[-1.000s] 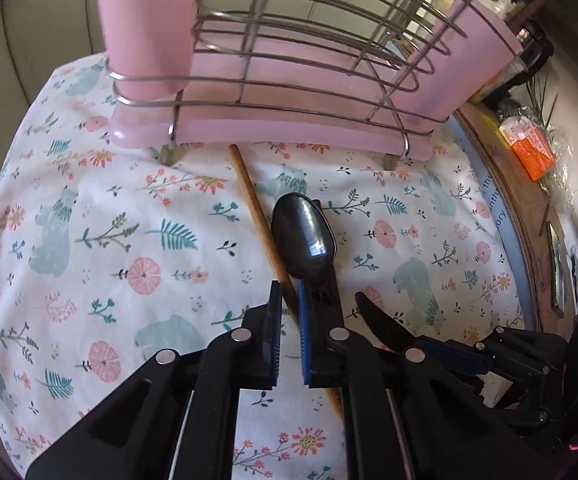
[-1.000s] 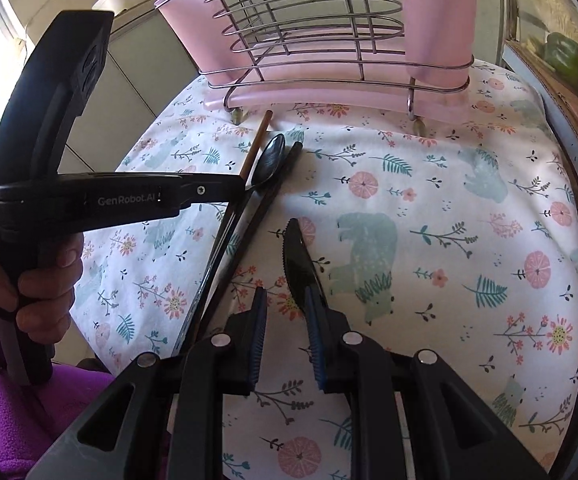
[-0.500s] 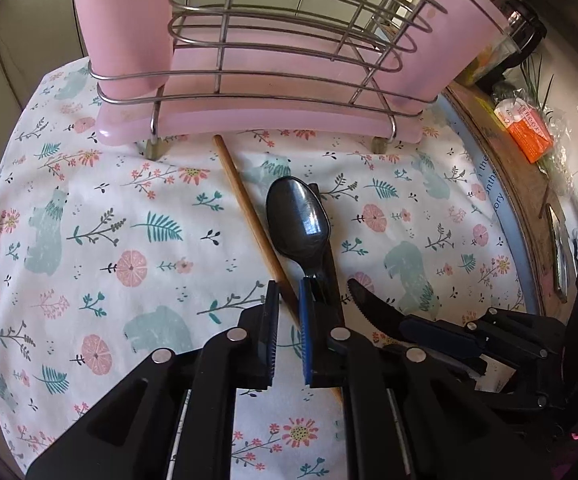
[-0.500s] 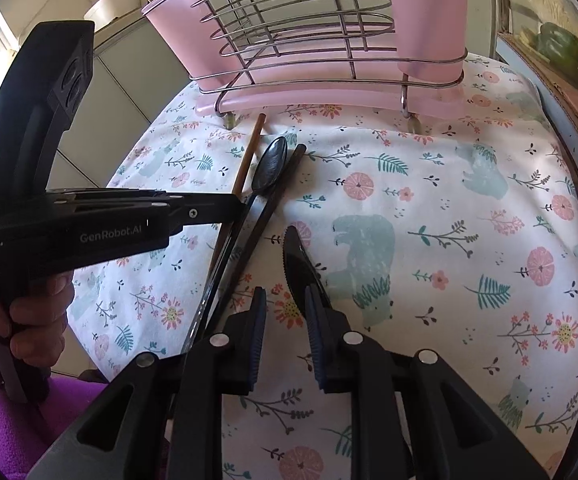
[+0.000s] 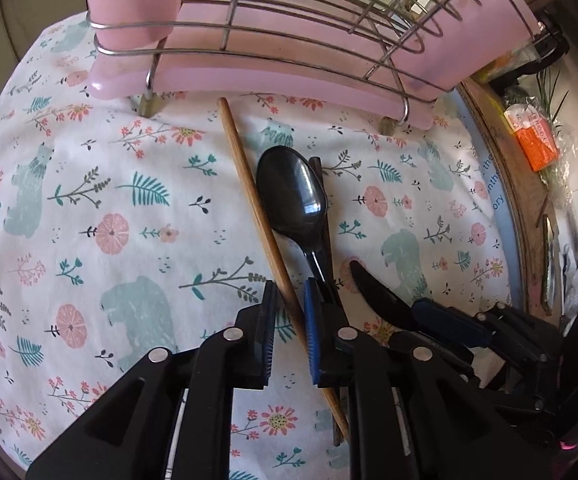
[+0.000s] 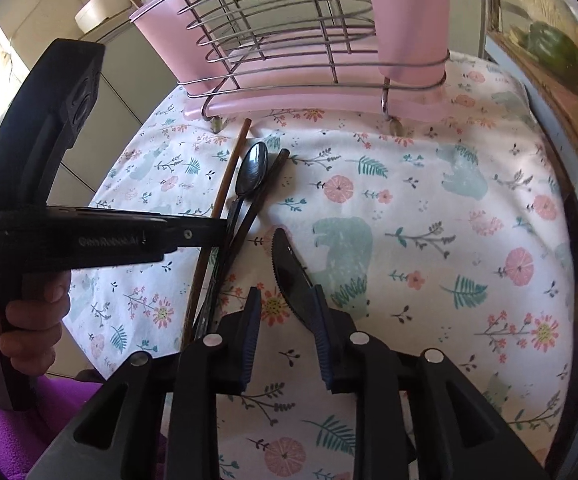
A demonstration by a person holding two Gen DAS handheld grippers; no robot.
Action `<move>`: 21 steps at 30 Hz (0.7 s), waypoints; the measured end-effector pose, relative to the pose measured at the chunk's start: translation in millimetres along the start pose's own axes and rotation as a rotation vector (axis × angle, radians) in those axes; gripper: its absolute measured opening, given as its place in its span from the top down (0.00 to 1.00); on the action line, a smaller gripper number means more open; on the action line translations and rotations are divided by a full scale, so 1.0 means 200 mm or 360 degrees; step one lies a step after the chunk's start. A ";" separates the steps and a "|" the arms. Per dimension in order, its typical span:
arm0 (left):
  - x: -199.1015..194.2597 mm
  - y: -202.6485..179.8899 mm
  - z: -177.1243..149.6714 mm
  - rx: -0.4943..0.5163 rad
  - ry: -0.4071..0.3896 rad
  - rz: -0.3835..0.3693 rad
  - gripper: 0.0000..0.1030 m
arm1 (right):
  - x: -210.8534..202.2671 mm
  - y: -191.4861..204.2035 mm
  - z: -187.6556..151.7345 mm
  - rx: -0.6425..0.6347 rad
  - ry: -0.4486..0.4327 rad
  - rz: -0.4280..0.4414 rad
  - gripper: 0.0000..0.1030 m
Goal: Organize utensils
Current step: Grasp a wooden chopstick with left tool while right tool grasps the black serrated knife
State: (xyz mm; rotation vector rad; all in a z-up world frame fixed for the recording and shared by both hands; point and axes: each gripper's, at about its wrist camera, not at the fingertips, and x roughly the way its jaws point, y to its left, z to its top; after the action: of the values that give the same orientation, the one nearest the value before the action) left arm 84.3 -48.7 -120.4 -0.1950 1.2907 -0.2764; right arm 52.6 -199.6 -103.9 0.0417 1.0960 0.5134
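A black spoon (image 5: 291,196), a light wooden chopstick (image 5: 249,208) and a dark chopstick (image 5: 317,168) lie together on the floral cloth (image 5: 129,208), in front of the pink wire utensil rack (image 5: 289,76). My left gripper (image 5: 289,320) is low over them, its jaws opening. The light chopstick runs between its pads without being pressed, and the spoon's handle passes by the right pad. A black serrated knife (image 6: 289,268) lies between the opening jaws of my right gripper (image 6: 287,320), close to the right pad and not clamped.
The rack (image 6: 309,100) holds pink cups (image 6: 409,20), one with sticks in it. The table's rim (image 5: 501,208) curves along the right, with an orange packet (image 5: 533,140) beyond it. A person's hand (image 6: 29,316) and purple sleeve (image 6: 9,420) hold the left gripper (image 6: 185,234).
The jaws of both grippers have widened, the right more than the left. The utensils lie where they were, and both hands have barely shifted.
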 end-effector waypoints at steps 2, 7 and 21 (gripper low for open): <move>-0.01 0.00 0.00 0.0000 0.0001 -0.0010 0.89 | 0.00 -0.01 0.00 0.0006 -0.0002 0.0007 0.69; -0.09 0.07 -0.01 -0.0023 -0.0044 0.0014 0.95 | 0.06 -0.03 0.00 0.0027 0.0048 -0.0017 0.68; -0.19 0.30 -0.13 -0.0225 -0.0059 0.0134 0.95 | -0.06 -0.18 0.02 0.0339 -0.0189 -0.0117 1.00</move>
State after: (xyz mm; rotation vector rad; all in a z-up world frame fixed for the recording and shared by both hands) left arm 55.1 19.9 -109.2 -0.2638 1.2793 -0.1091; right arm 65.7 -234.6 -102.5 0.2147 1.0283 0.3226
